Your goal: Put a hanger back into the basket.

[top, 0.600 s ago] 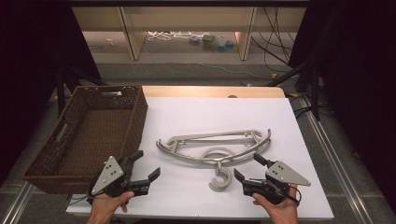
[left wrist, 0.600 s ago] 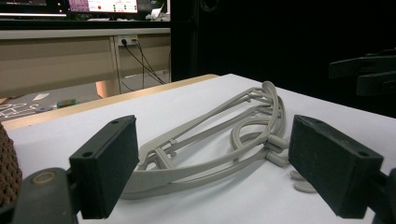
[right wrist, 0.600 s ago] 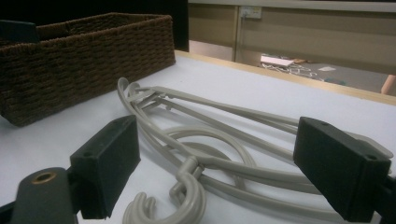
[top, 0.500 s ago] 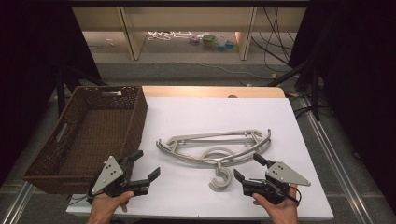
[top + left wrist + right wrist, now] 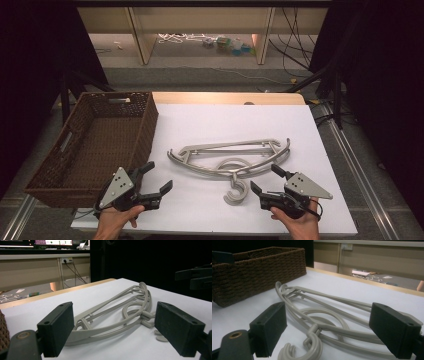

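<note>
Grey hangers [image 5: 230, 159] lie flat between both grippers; left gripper [image 5: 159, 177] and right gripper [image 5: 265, 179] jaws spread, empty.

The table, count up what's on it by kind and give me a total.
Grey hangers: 2, stacked, judging by the two hooks
Brown wicker basket: 1
Total: 3

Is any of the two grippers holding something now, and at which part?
Nothing is held. The left gripper and the right gripper both stand open above the table, short of the grey hangers, touching none.
</note>
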A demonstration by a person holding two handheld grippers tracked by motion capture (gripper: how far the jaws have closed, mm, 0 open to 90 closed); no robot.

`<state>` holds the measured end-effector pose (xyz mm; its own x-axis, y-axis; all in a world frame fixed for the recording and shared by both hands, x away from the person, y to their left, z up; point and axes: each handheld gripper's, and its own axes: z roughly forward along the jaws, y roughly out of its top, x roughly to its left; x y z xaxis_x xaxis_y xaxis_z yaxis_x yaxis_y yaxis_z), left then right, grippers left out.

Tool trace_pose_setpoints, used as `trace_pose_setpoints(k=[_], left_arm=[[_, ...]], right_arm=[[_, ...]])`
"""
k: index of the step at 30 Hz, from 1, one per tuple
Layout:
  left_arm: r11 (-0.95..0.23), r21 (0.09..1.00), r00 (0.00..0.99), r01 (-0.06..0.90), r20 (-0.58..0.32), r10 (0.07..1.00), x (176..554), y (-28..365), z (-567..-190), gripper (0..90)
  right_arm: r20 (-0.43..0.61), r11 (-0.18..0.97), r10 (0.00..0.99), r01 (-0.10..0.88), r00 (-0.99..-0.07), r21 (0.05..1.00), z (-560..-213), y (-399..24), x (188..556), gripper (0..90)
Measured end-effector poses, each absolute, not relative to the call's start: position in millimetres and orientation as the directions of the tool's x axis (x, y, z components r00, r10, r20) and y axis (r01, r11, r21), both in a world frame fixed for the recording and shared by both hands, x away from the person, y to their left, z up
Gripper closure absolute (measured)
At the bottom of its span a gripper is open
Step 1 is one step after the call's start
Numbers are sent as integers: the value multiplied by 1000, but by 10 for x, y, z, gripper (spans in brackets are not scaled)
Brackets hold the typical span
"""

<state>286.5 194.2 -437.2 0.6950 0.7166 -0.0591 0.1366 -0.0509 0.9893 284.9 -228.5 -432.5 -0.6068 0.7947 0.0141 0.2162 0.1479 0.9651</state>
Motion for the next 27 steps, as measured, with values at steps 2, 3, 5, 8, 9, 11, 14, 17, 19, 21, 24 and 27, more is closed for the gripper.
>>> trace_pose_setpoints(k=[2, 3, 5, 8, 9, 11, 14, 17, 19, 21, 24, 27], left_arm=[[-54, 989, 696, 141, -60, 715, 2864, 1936, -4373, 157], [-57, 989, 698, 138, -56, 714, 2867, 1933, -4372, 156], [-54, 988, 700, 144, -63, 712, 2867, 1919, -4376, 156], [-65, 987, 706, 145, -57, 706, 2872, 1908, -4381, 156], [-65, 987, 706, 145, -57, 706, 2874, 1902, -4379, 156], [-65, 987, 706, 144, -57, 706, 2878, 1897, -4378, 156], [-67, 986, 717, 153, -64, 694, 2888, 1864, -4368, 155], [-68, 986, 723, 153, -65, 688, 2893, 1830, -4357, 155], [-95, 984, 731, 148, -44, 681, 2907, 1794, -4341, 156], [-111, 980, 742, 165, -49, 668, 2941, 1715, -4317, 156], [-162, 973, 756, 167, -21, 654, 2969, 1637, -4283, 157], [-200, 967, 773, 161, 3, 634, 3009, 1568, -4246, 158]], right_arm=[[16, 150, 793, 220, -610, 964, -4318, -2292, 2848, 155], [15, 151, 793, 220, -609, 964, -4318, -2292, 2848, 155], [16, 151, 793, 221, -609, 963, -4318, -2295, 2848, 155], [16, 149, 792, 219, -610, 964, -4313, -2300, 2848, 155], [16, 149, 791, 217, -612, 965, -4313, -2302, 2849, 155], [16, 148, 792, 217, -611, 965, -4313, -2305, 2850, 155], [17, 141, 793, 212, -608, 967, -4310, -2308, 2853, 156], [16, 136, 801, 208, -598, 969, -4305, -2322, 2854, 155], [15, 139, 800, 210, -600, 968, -4297, -2328, 2851, 156], [10, 148, 801, 215, -598, 965, -4287, -2340, 2847, 156], [4, 147, 809, 208, -588, 967, -4276, -2368, 2854, 157], [6, 148, 810, 214, -586, 966, -4277, -2375, 2857, 156]])
